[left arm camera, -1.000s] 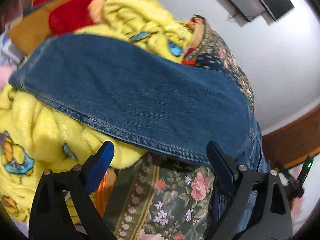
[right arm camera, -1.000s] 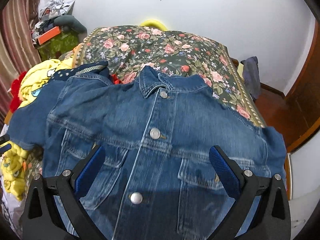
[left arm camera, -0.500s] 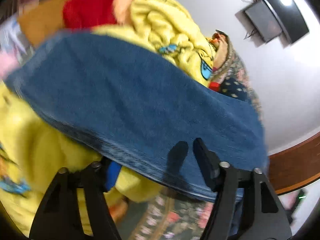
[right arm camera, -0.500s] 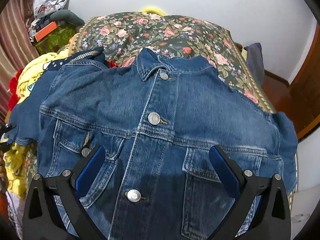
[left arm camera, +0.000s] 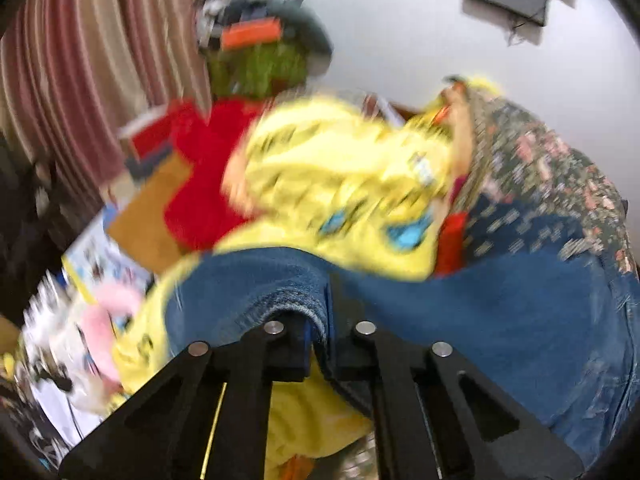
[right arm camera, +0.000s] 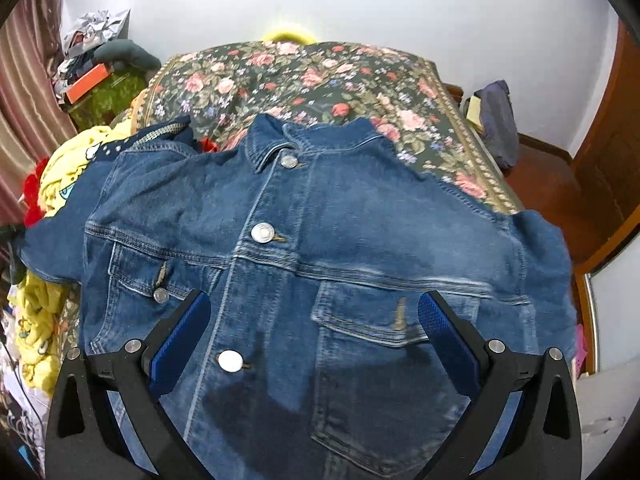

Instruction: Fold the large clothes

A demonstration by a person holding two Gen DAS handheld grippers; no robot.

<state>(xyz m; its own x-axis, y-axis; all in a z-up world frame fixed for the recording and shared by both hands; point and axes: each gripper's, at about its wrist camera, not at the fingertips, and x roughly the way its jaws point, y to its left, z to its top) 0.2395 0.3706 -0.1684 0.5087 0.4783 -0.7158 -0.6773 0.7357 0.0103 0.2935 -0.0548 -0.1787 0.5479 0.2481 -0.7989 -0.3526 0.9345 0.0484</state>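
From the left wrist cam it's pretty blurry, but the left gripper (left arm camera: 320, 344) is clamped right down on a fold of the denim jacket (left arm camera: 500, 320), looks like the sleeve edge, with the yellow blanket (left arm camera: 340, 184) bunched up right behind it. My worry here: that bite looks thin and near the hem, so a hard tug could slip it out, or it drags the blanket along. Over on the right wrist cam, the right gripper (right arm camera: 316, 340) is wide open with nothing in it, hovering over the jacket's front, which lies buttoned and face up on the floral bedspread (right arm camera: 304, 80). With only one side held, the jacket could skew or bunch instead of folding clean.
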